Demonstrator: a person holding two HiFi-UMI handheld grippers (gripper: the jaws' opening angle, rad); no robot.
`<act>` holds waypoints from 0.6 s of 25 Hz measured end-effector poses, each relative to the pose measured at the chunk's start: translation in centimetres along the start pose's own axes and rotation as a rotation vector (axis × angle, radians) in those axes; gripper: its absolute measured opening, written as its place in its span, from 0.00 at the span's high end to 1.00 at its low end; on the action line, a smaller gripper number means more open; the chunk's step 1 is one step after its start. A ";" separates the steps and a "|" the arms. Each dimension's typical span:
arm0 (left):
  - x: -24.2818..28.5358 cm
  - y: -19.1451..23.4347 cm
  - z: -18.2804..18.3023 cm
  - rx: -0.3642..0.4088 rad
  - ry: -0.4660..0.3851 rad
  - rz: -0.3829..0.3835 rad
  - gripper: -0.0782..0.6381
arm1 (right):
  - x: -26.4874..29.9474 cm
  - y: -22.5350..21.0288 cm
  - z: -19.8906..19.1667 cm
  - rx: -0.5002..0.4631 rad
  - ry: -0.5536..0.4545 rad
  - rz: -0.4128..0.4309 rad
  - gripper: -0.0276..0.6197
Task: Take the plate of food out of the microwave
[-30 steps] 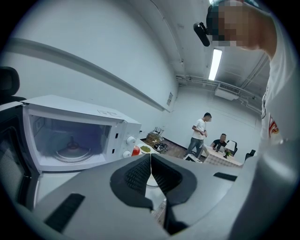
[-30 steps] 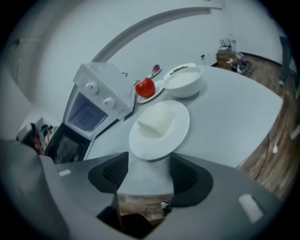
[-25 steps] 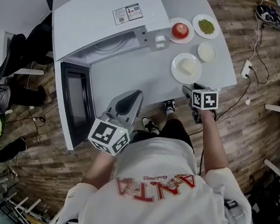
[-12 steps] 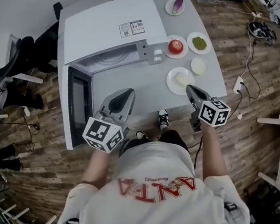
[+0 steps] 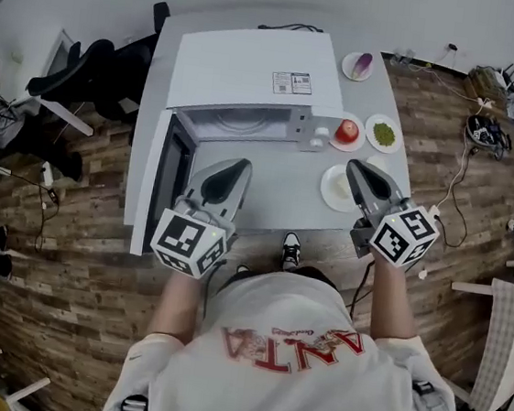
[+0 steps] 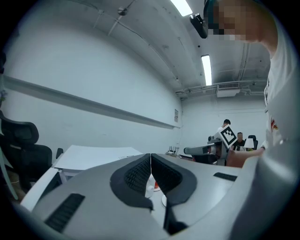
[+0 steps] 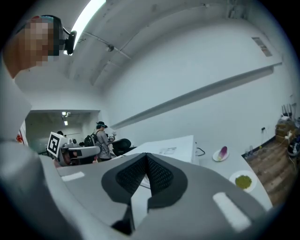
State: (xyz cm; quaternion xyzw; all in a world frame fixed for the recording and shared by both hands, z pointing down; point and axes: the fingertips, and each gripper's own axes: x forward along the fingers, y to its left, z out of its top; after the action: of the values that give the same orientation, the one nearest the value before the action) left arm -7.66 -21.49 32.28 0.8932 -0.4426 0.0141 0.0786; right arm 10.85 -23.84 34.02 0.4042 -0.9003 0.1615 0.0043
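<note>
Just above the person's white shirt (image 5: 285, 360), the left gripper (image 5: 239, 165) and right gripper (image 5: 355, 166) hang over the grey worktop (image 5: 275, 207), each with its jaws pressed together on nothing. The right gripper hides part of the plate of food (image 5: 327, 190), which lies on the worktop just right of the microwave (image 5: 245, 70). The microwave's door (image 5: 151, 188) stands open. Its roof hides most of the cavity, so only a sliver of turntable (image 5: 243, 123) shows. Beyond sit an apple plate (image 5: 346, 132), a plate of green bits (image 5: 383, 133) and a plate with something purple (image 5: 360, 66).
</note>
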 end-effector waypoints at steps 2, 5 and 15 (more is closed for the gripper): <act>-0.9 0.6 0.8 0.011 -0.013 0.030 0.88 | 0.4 1.8 2.0 -0.039 -0.032 0.033 0.95; -2.0 1.3 1.8 0.012 -0.037 0.071 0.88 | 1.4 3.6 4.3 -0.067 -0.073 0.081 0.95; -3.3 2.3 3.2 0.024 -0.051 0.125 0.88 | 3.8 5.7 5.4 -0.098 -0.075 0.142 0.95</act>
State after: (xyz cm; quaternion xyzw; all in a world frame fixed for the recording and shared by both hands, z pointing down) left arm -11.65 -20.78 29.07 0.8648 -0.4991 0.0014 0.0555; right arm 4.85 -24.64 27.79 0.3446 -0.9330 0.1019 -0.0213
